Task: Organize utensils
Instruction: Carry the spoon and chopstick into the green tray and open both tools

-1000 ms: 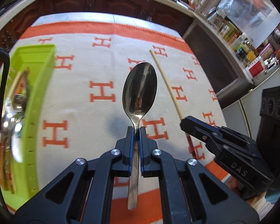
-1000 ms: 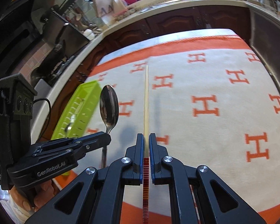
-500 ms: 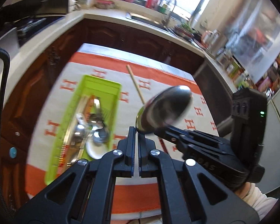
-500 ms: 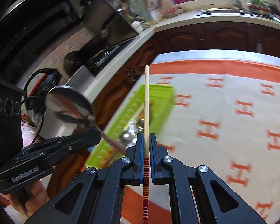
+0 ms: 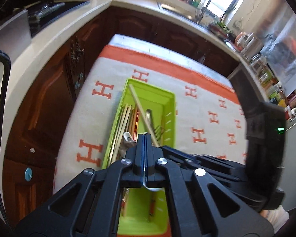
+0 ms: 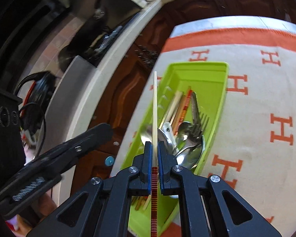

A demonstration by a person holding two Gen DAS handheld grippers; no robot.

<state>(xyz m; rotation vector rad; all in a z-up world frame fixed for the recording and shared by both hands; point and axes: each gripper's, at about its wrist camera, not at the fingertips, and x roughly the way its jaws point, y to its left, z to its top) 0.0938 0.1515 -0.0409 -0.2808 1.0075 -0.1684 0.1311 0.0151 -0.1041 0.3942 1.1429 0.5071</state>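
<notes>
My right gripper (image 6: 154,144) is shut on a pale chopstick (image 6: 155,102) with a red-striped end, holding it above the green tray (image 6: 225,90). The left wrist view shows that chopstick (image 5: 140,106) slanting over the tray (image 5: 173,106), with the right gripper (image 5: 167,150) close on the right. My left gripper (image 5: 145,138) hangs over the tray's near end, jaws pressed together. No spoon shows at its tips (image 6: 104,128). A blurred spoon bowl (image 6: 147,133) lies in the tray behind the chopstick. Several chopsticks (image 5: 124,122), forks (image 6: 201,122) and spoons (image 6: 189,150) fill the tray.
The tray sits near the left edge of a table covered by a cream cloth (image 5: 203,118) with orange H marks. Dark wooden cabinets (image 5: 49,98) and a pale countertop (image 5: 49,39) run close along the left and back. A hand (image 6: 45,203) holds the left gripper.
Both grippers moved left from the middle of the cloth to above the green tray. The spoon swung sideways in the left gripper and has left its fingertips. The chopstick stays gripped.
</notes>
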